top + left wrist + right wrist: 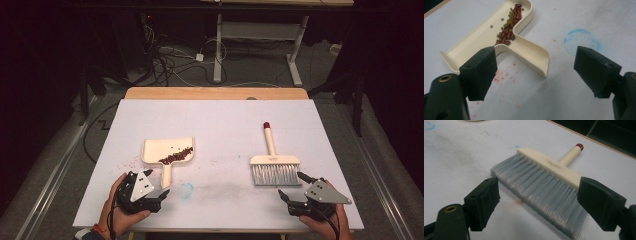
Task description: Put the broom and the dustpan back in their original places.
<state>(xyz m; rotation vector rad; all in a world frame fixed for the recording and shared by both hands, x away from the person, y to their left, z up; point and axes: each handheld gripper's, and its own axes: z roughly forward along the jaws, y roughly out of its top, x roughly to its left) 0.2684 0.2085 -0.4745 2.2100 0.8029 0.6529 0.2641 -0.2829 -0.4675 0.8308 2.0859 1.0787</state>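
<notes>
Cream plastic dustpan (167,151), loaded with red and green beans (176,157), lay flat on the white bench (220,125), handle just before the left hand-held gripper (159,195), jaws apart. Grey-bristled cream brush (274,164) lay before the right hand-held gripper (293,187), equally spread. Risked spilling beans if gripped crookedly.

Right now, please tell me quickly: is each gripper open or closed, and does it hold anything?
Left gripper: open, holding nothing, near the dustpan handle.
Right gripper: open, holding nothing, in front of the brush.
</notes>
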